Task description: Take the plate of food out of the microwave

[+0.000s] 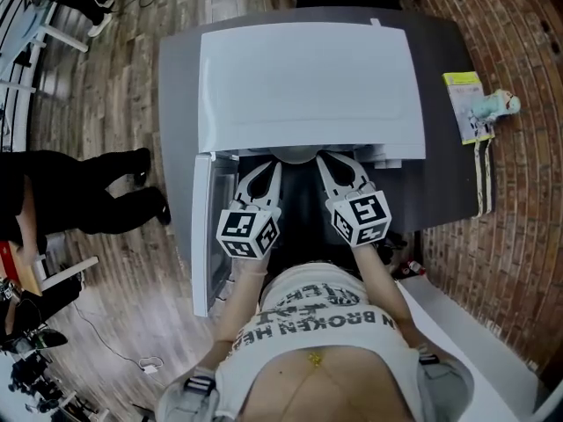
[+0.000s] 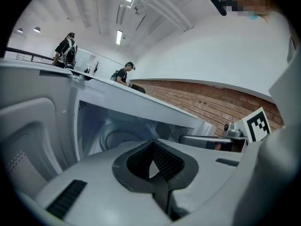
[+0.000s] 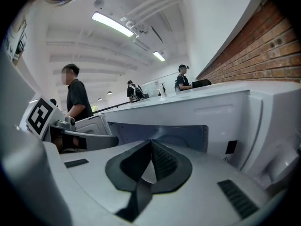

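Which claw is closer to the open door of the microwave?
Left. The left claw is just beside the door; the right claw is farther, beyond it.

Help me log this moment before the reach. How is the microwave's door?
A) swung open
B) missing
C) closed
A: in the head view the door stands swung out from the left side of the microwave, and the left gripper view looks straight into the microwave's inside.
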The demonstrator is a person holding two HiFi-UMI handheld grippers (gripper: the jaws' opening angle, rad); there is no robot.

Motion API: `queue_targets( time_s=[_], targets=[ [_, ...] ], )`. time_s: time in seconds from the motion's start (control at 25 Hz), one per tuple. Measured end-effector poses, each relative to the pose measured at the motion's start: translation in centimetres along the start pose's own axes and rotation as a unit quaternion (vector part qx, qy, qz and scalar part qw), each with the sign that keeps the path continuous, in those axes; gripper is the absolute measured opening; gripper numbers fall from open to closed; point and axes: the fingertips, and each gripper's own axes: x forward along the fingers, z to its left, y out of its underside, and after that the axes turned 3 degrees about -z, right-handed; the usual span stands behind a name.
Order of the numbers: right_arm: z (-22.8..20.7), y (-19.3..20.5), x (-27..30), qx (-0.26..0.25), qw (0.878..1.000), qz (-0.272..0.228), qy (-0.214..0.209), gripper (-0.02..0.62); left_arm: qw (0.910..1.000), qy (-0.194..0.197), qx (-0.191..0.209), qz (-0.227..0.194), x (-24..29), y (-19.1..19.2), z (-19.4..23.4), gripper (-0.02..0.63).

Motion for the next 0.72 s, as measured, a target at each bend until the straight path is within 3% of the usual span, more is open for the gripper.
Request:
queue_targets(
  time_s=[0.36, 0.72],
  targets=[
    [-1.2, 2.0, 1.4, -0.013, 1.000, 0.025, 0.012, 0.009, 0.9996, -0.016, -0.005, 0.022, 1.3, 1.3, 1.2, 0.006],
    [-2.5, 5.2, 3.4, -0.016, 0.997, 0.061, 0.037, 0.009, 0.9978, -0.022, -0.040, 0.048, 2.8, 3.7, 3.3, 0.006]
  ],
)
